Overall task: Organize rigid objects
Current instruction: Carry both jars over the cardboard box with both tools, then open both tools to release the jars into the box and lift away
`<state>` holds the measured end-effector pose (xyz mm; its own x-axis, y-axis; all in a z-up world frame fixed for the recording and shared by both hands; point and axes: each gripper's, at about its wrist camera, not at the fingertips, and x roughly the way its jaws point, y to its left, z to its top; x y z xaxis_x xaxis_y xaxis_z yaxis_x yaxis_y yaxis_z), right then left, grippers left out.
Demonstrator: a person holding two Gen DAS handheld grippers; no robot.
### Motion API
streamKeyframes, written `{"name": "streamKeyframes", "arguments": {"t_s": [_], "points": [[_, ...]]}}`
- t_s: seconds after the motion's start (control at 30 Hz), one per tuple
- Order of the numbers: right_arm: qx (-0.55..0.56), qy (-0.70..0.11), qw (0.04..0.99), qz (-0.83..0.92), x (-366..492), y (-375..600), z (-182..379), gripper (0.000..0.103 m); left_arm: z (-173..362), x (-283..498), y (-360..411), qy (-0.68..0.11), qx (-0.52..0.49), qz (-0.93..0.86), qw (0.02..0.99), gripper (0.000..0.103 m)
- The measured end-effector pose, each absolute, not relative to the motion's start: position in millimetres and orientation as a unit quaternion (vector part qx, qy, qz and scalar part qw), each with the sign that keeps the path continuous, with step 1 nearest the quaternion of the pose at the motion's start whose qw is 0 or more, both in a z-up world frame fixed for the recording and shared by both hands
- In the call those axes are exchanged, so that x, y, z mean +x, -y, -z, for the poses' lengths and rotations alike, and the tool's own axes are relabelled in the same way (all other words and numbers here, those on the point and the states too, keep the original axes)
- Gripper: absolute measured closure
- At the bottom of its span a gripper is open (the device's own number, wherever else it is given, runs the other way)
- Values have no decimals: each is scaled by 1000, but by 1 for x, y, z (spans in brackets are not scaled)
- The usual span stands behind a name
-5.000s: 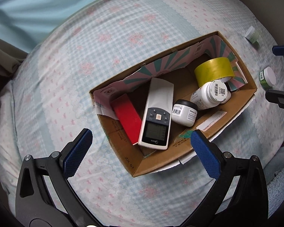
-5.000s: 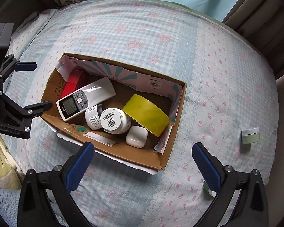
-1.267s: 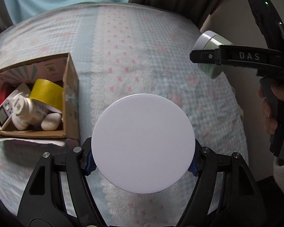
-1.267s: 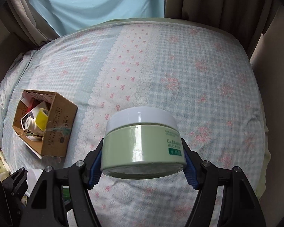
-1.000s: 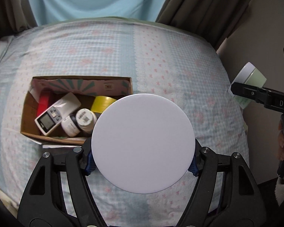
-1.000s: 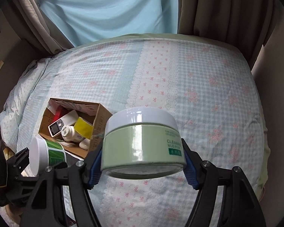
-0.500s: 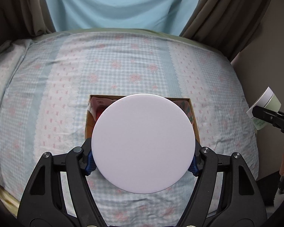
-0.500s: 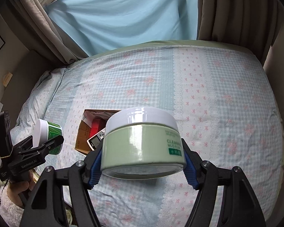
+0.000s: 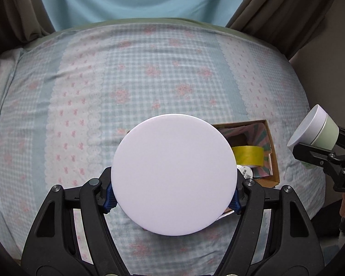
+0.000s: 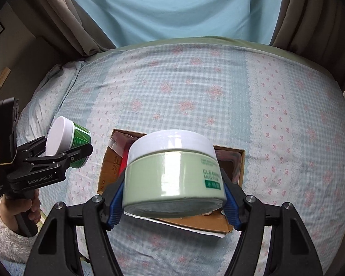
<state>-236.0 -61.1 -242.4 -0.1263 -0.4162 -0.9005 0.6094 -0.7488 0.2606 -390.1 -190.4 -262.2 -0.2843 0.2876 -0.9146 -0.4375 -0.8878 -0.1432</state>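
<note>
The pale green jar (image 10: 173, 176) clamped in the right gripper (image 10: 172, 197) reads "CLEAN… MUD FILM" in green print, with a small green tag under it; its lid is white. The left gripper (image 9: 173, 195) is clenched on a dark green jar (image 10: 67, 146) with a flat white lid (image 9: 173, 176) facing its camera; the handle reads "GenRobot.AI". Both jars are held above the bed (image 10: 218, 92), over and just left of the cardboard box (image 10: 110, 172), whose side print reads "ZX 02". In the box lie a yellow tape roll (image 9: 248, 156), a white bottle (image 9: 246, 172) with a barcode, and something red (image 10: 124, 158), mostly hidden.
</note>
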Motion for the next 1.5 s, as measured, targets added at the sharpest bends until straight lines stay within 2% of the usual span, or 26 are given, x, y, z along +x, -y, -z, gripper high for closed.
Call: {"name": "streamKeyframes", "arguments": {"t_s": [0.3,0.47,0.7,0.97,1.03,1.07,1.1,1.17,1.5], "points": [[614,-151,353,690,-249,117,321,36,327,-412,171,-102,-591,-764,239,34],[661,-128,333,660,-260,130,359,36,350,-411,163,-145,-600,-747,247,34],[696,-99,314,638,-268,130,384,36,367,-410,160,-162,-609,-735,250,34],[737,-1,282,614,-281,117,395,36,373,-399,145,-229,-587,-733,256,32],[735,21,271,621,-283,115,394,36,370,-399,146,-225,-584,-734,263,1],[735,34,259,626,-285,113,392,32,365,-398,147,-221,-579,-738,267,0],[735,49,248,630,-287,111,391,16,362,-399,148,-218,-576,-740,270,0],[730,75,229,640,-290,105,386,0,358,-399,151,-218,-572,-744,267,0],[737,74,223,633,-276,93,376,0,336,-402,164,-200,-569,-755,256,0]]}}
